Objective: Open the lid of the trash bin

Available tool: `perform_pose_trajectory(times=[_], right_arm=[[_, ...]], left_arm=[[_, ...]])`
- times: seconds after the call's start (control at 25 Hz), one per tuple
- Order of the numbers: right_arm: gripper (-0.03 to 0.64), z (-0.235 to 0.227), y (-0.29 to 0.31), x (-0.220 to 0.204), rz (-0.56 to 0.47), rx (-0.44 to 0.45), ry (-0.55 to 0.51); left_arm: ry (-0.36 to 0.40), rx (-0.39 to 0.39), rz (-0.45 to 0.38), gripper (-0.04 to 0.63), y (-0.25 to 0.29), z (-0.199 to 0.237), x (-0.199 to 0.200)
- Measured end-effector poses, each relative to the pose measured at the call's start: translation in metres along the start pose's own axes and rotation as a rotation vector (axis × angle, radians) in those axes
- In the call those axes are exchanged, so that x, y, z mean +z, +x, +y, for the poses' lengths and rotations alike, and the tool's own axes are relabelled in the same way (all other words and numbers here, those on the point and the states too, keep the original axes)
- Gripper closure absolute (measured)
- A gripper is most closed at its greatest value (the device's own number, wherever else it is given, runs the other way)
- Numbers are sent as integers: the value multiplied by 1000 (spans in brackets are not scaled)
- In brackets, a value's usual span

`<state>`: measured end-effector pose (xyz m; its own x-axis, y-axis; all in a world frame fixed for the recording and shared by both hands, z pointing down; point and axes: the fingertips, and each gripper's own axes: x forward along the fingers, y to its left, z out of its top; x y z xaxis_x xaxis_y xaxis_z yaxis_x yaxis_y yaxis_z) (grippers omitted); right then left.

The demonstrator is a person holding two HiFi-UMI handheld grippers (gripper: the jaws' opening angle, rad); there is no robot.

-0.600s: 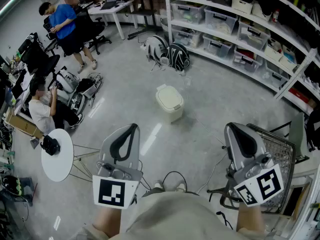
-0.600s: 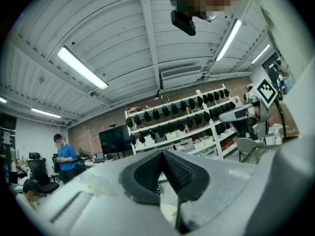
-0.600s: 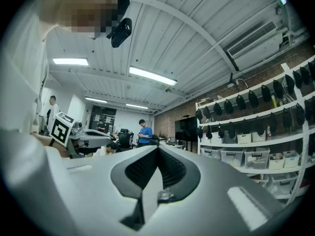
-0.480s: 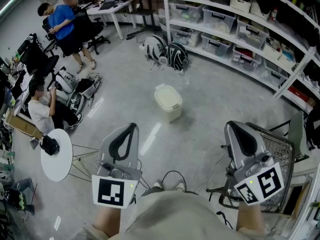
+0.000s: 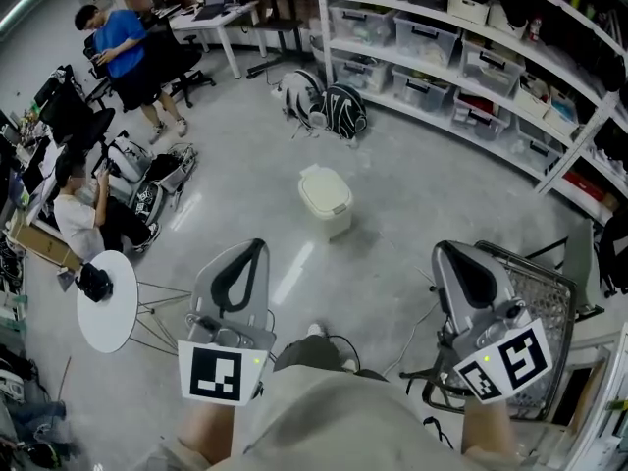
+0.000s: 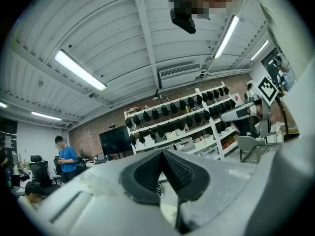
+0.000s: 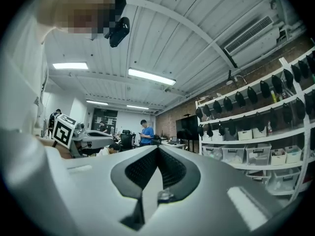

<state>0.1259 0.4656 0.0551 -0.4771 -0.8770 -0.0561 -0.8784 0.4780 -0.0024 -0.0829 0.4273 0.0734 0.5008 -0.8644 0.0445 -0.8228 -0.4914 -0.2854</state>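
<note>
The cream trash bin point(image 5: 326, 201) stands on the grey floor a few steps ahead, its lid down. My left gripper point(image 5: 257, 249) is held low at the lower left, well short of the bin, with nothing in it. My right gripper point(image 5: 447, 254) is level with it at the lower right, also far from the bin. In the left gripper view the gripper point(image 6: 161, 152) has its ribbed pads pressed together at the tip. The right gripper view shows the same: the gripper point(image 7: 157, 148) is shut with nothing between its pads. Both gripper views point up at the ceiling and shelves.
A round white table point(image 5: 106, 307) stands at the left and a wire cart point(image 5: 551, 297) at the right. Shelving with storage boxes point(image 5: 461, 62) runs along the back, with backpacks point(image 5: 329, 108) on the floor before it. A seated person point(image 5: 83, 219) and a standing person point(image 5: 123, 47) are at the far left.
The view has shifted forward a little and one shoe now shows ahead of my body. The bin sits slightly more left in the picture. Both grippers stay shut.
</note>
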Motion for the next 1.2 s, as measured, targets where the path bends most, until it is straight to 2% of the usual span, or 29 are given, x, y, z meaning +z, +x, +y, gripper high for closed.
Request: perform_pose_trajectory(times=[0.28,0.6,0.88,1.2], right_arm=[[614,-3,18,-11,15,22,0],[614,-25,75,-42,60,26,25],[614,-49,171,-58,117,26,43],[614,-91,307,-65,172,2,56]], left_arm=[[-22,-4,12,594,13,6,-14],[-38,-23,22,594,65,31,-40],[-30,-64,46,594,142,86,-61],[-18,-126,54,594,260,168,-78]])
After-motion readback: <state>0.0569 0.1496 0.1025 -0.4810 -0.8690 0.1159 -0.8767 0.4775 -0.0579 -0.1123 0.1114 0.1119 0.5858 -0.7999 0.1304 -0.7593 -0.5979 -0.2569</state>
